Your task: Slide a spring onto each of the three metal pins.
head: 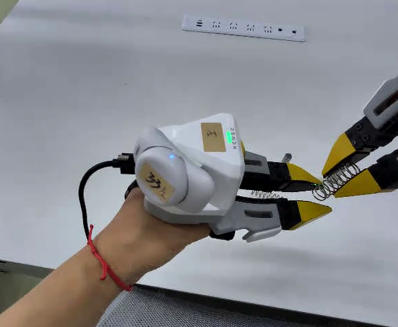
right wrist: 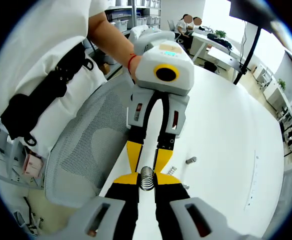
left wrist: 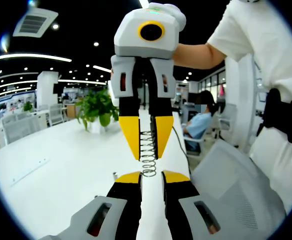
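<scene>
Spring (head: 337, 180): held by its sides between the yellow tips of the right gripper (head: 332, 182), whose jaws are closed on the coils. Its long axis follows the line of those jaws, straight out ahead of them. The free end points at the left gripper (head: 324, 194) and reaches the gap between its tips

Left gripper: facing the right one tip to tip, jaws near together with a narrow gap; whether they grip anything cannot be told

Second spring (right wrist: 172, 170), metal pin (right wrist: 191, 160): on the table (head: 117, 102), beside the left jaws
</scene>
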The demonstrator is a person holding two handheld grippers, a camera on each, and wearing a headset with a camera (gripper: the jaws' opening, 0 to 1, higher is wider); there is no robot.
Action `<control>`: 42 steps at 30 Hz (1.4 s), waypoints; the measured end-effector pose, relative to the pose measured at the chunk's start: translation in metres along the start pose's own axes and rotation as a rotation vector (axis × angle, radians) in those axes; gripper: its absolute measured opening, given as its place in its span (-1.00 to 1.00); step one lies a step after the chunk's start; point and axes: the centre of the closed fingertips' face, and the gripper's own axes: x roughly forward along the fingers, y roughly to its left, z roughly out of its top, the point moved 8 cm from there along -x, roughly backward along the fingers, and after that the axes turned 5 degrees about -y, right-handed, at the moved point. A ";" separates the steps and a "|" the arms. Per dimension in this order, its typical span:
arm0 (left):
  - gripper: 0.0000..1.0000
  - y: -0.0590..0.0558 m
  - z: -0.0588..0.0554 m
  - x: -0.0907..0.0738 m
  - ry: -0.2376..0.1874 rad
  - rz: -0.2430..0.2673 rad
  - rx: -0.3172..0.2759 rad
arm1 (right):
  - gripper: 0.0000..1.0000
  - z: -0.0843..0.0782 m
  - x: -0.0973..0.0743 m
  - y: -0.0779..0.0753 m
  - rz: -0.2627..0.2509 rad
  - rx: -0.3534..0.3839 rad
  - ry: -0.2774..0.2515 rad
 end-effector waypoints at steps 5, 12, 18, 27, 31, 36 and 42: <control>-0.56 0.005 -0.004 -0.009 0.012 0.031 -0.007 | -0.75 -0.002 -0.004 -0.006 -0.019 0.006 0.006; -0.34 0.014 -0.011 -0.028 0.039 0.105 -0.012 | -0.75 -0.009 -0.008 -0.016 -0.063 0.029 0.023; 0.00 0.023 -0.021 -0.046 0.082 0.177 0.007 | -0.75 -0.016 -0.008 -0.026 -0.104 0.055 0.049; 0.51 0.036 -0.038 -0.065 0.123 0.242 0.020 | -0.75 -0.029 0.000 -0.046 -0.149 0.101 0.089; 0.75 0.041 -0.044 -0.071 0.127 0.255 0.010 | -0.75 -0.035 0.003 -0.059 -0.167 0.123 0.107; 0.97 0.044 -0.053 -0.075 0.139 0.263 -0.010 | -0.75 -0.042 0.013 -0.071 -0.170 0.142 0.133; 1.00 0.044 -0.061 -0.079 0.145 0.261 -0.028 | -0.75 -0.053 0.027 -0.083 -0.172 0.166 0.166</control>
